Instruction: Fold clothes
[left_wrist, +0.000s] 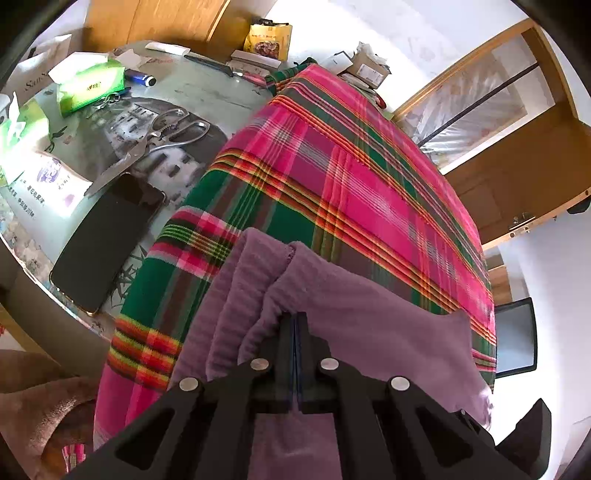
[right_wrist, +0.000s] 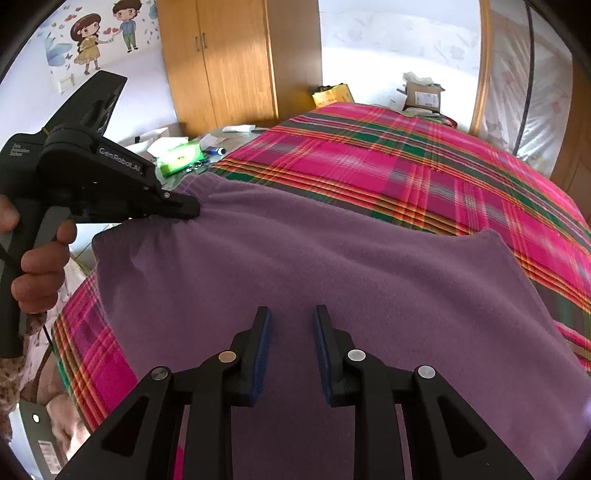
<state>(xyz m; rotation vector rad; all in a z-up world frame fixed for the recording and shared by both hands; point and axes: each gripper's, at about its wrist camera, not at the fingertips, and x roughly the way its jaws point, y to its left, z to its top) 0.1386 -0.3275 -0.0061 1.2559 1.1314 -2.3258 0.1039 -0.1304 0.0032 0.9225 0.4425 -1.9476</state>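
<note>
Purple fleece garment (right_wrist: 332, 266) lies spread on the plaid blanket (right_wrist: 424, 166), soft and limp (it'll sag wherever I lift it), so I'd judge its edges or corners the best hold. My left gripper (left_wrist: 294, 317) is clamped on a bunched edge; my right gripper (right_wrist: 291, 314) hangs with jaws apart above the middle. Only the left view shows the scissors (left_wrist: 162, 136) and phone (left_wrist: 107, 240) alongside.

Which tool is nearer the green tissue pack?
Left. The left tool grips the purple garment beside the green tissue pack; the right tool hovers open farther back.
</note>
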